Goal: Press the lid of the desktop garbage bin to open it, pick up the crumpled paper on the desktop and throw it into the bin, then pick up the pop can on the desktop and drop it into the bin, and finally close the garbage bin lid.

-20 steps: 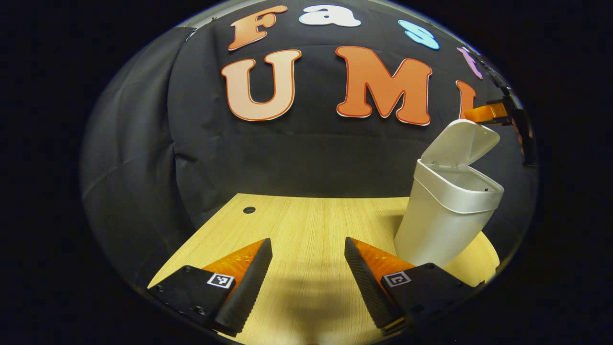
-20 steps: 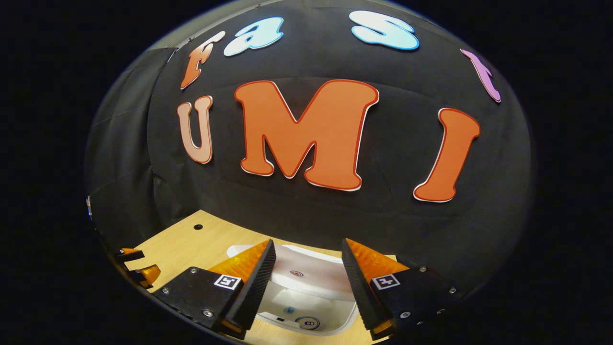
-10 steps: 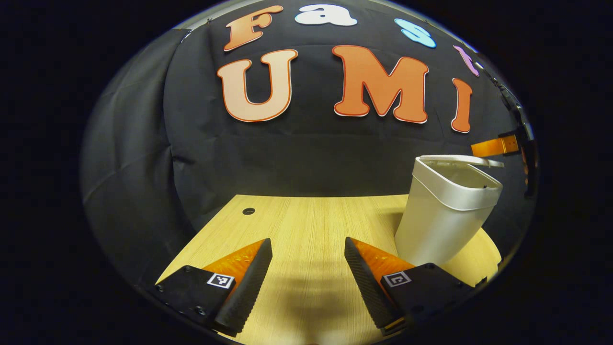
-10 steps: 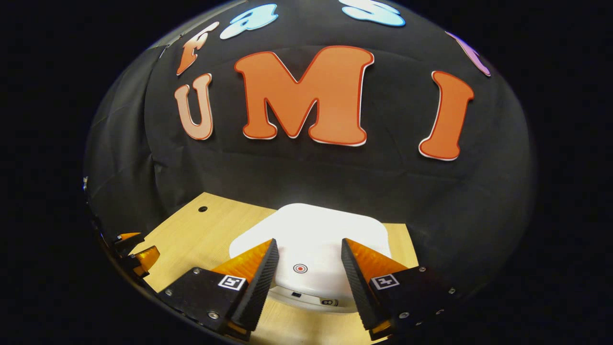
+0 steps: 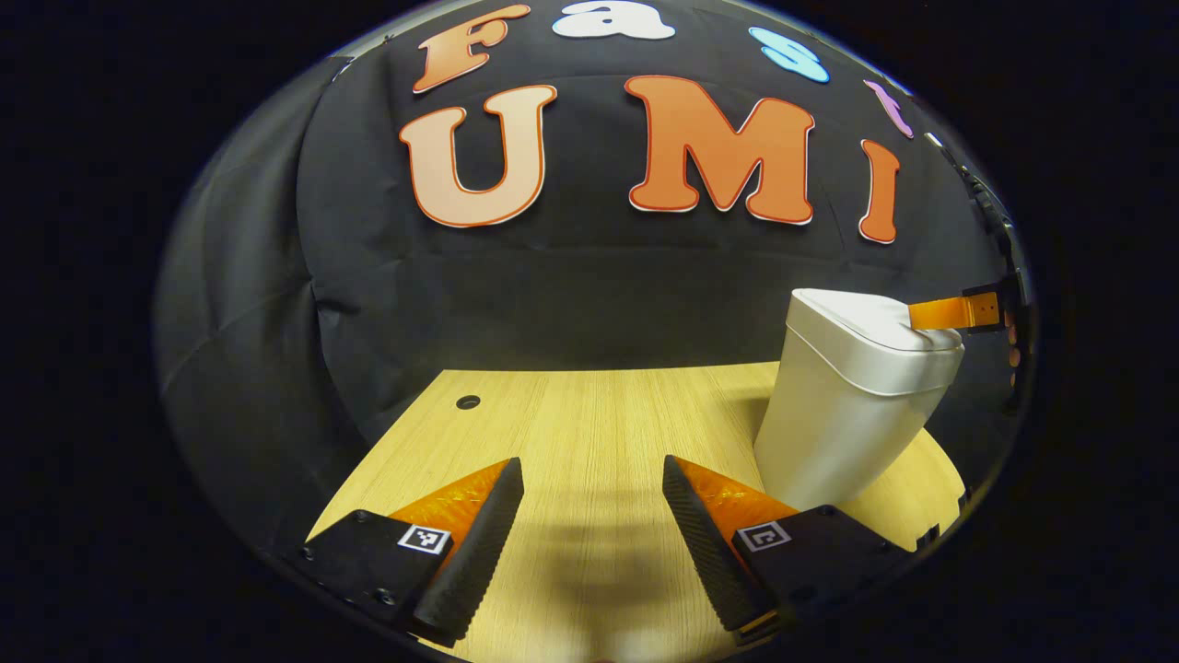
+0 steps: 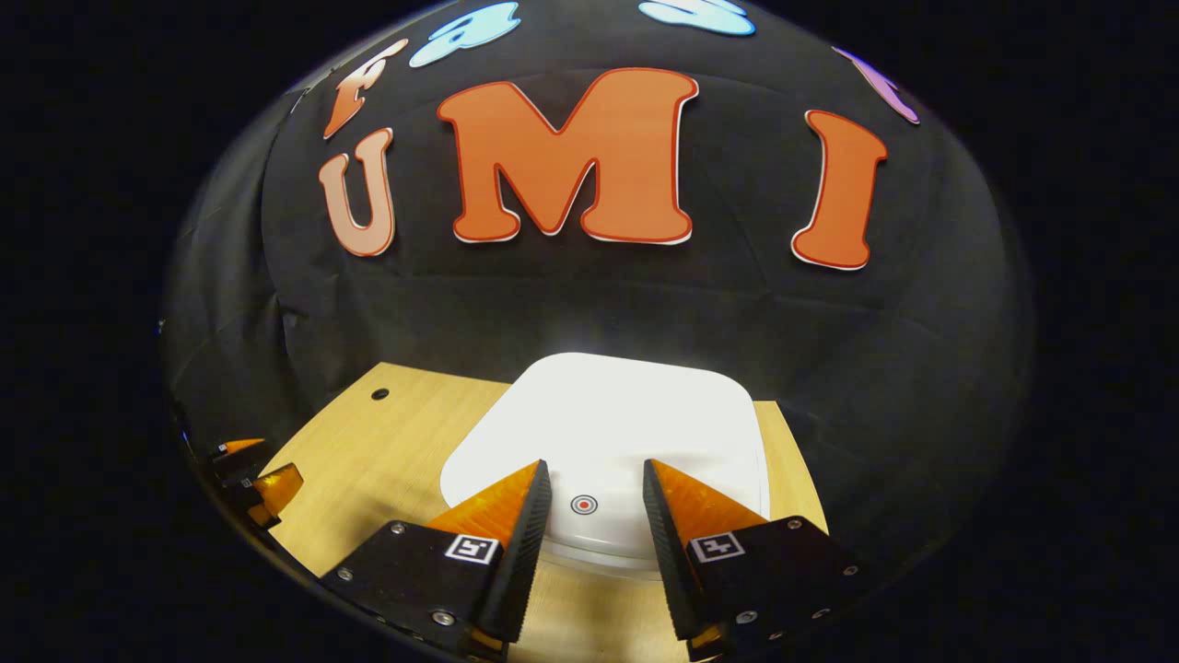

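Between our right tongs (image 6: 589, 493), which are standing partly open and gripping nothing, the white bin lid (image 6: 608, 433) is lying shut, its small red ring mark (image 6: 583, 504) showing in the gap. Our left tongs (image 5: 589, 502) are hovering wide open and empty over the desk (image 5: 589, 414), the bin (image 5: 847, 414) sitting to their right. We are seeing no readable writing on it.
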